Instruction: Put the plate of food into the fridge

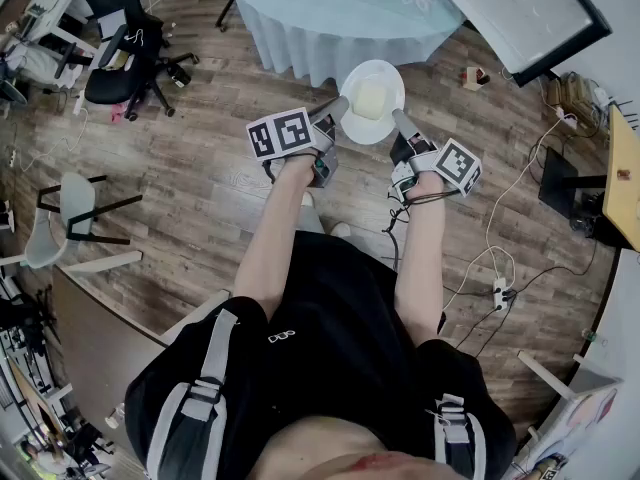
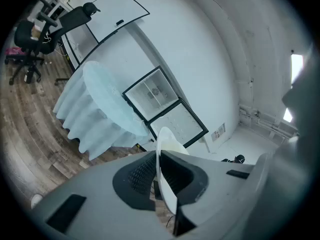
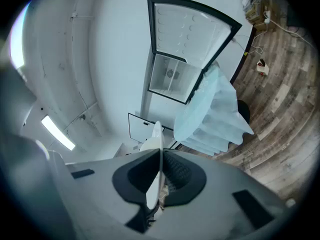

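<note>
Both tools are clamped on the same thing here. The left tool [image 2: 159, 176] has its jaws pinched tight on the rim of the white plate [image 1: 372, 101]. You see the plate edge-on in the left gripper view, with the rim poking up between the dark pads. The right tool [image 3: 161, 176] does the same on the opposite rim, jaws shut onto that thin white edge.

From the head view the plate hangs in the air between the two tools, out in front of the person and roughly level. A pale yellow block of food [image 1: 369, 98] sits in the middle of it.

Just past the plate is a round worktop [image 1: 340, 13] under a light blue cloth that drapes down toward the floor [image 1: 200, 178]. That's the thing in the way: in both gripper views it overlaps the lower part of the fridge [image 3: 172, 79]. The fridge stands against the white wall, black-framed, with its glass door [image 3: 192, 29] swung open. The plate is well apart from it, not inside yet.

Other stuff around on the wood planks:
- a black office chair [image 1: 125, 38] far off on the person's left
- a grey chair [image 1: 70, 213] nearer on that same side
- white cables [image 1: 490, 223] on the right, trailing across the boards to a power strip [image 1: 500, 290]
- some small object on the floor by the worktop's right edge, too tiny to tell what it is
</note>
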A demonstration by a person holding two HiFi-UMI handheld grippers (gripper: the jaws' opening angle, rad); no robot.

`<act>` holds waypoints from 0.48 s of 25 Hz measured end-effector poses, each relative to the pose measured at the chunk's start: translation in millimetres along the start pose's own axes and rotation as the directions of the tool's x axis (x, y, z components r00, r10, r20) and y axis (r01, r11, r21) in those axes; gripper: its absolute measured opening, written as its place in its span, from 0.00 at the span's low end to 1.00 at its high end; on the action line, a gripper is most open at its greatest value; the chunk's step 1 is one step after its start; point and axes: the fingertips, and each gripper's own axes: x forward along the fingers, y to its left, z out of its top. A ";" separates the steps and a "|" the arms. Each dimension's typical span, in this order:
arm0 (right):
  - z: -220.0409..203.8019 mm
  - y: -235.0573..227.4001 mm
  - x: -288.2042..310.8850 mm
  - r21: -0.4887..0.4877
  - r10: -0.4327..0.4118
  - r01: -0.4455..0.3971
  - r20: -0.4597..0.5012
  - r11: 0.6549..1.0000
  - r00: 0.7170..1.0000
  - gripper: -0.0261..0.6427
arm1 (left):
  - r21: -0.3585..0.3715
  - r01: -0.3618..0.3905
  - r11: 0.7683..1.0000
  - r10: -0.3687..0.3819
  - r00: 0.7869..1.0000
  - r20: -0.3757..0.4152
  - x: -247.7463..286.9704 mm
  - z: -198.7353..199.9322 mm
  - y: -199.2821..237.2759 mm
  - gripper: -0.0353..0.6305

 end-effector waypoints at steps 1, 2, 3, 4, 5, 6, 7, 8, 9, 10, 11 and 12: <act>0.2 -1.4 -1.6 -0.008 -0.009 0.009 -0.003 1.000 1.000 0.06 | 0.001 -0.002 1.000 0.002 1.000 0.000 0.1 -1.1 -0.1 0.10; 0.4 -2.4 -2.7 -0.013 -0.015 0.015 -0.006 1.000 1.000 0.06 | 0.001 -0.004 1.000 0.004 1.000 0.000 0.0 -1.8 -0.2 0.10; 0.2 -2.7 -2.9 -0.016 -0.018 0.018 -0.009 1.000 1.000 0.06 | 0.002 -0.005 1.000 0.005 1.000 0.001 -0.3 -1.9 -0.1 0.10; -0.4 -2.4 -2.3 -0.017 -0.017 0.016 -0.011 1.000 1.000 0.06 | 0.003 -0.006 1.000 0.006 1.000 0.002 -0.9 -1.2 0.1 0.10; -1.2 -1.6 -1.0 -0.016 -0.012 0.012 -0.012 1.000 1.000 0.06 | 0.005 -0.006 1.000 0.006 1.000 0.003 -1.7 -0.2 0.5 0.10; -2.1 -1.1 0.2 -0.017 -0.008 0.008 -0.014 1.000 1.000 0.06 | 0.008 -0.006 1.000 0.006 1.000 0.004 -2.6 0.8 0.9 0.10; -2.8 -1.1 0.8 -0.019 -0.008 0.008 -0.015 1.000 1.000 0.06 | 0.009 -0.006 1.000 0.006 1.000 0.004 -3.3 1.2 1.3 0.10; -3.0 -1.4 1.1 -0.022 -0.009 0.009 -0.016 1.000 1.000 0.06 | 0.010 -0.006 1.000 0.006 1.000 0.003 -3.5 1.5 1.5 0.10; -2.9 -1.5 1.5 -0.025 -0.010 0.010 -0.016 1.000 1.000 0.06 | 0.011 -0.006 1.000 0.005 1.000 0.002 -3.4 1.9 1.6 0.10; -2.3 -0.9 2.6 -0.026 -0.010 0.010 -0.014 1.000 1.000 0.06 | 0.013 -0.004 1.000 0.004 1.000 0.001 -3.1 3.0 1.6 0.10; -1.6 0.6 4.2 -0.029 -0.008 0.007 -0.010 1.000 1.000 0.06 | 0.014 -0.002 1.000 0.002 1.000 0.001 -2.8 4.6 1.5 0.10; -0.9 3.0 6.1 -0.035 -0.002 0.002 -0.005 0.999 1.000 0.06 | 0.013 0.000 1.000 0.000 1.000 0.001 -2.6 6.3 1.5 0.10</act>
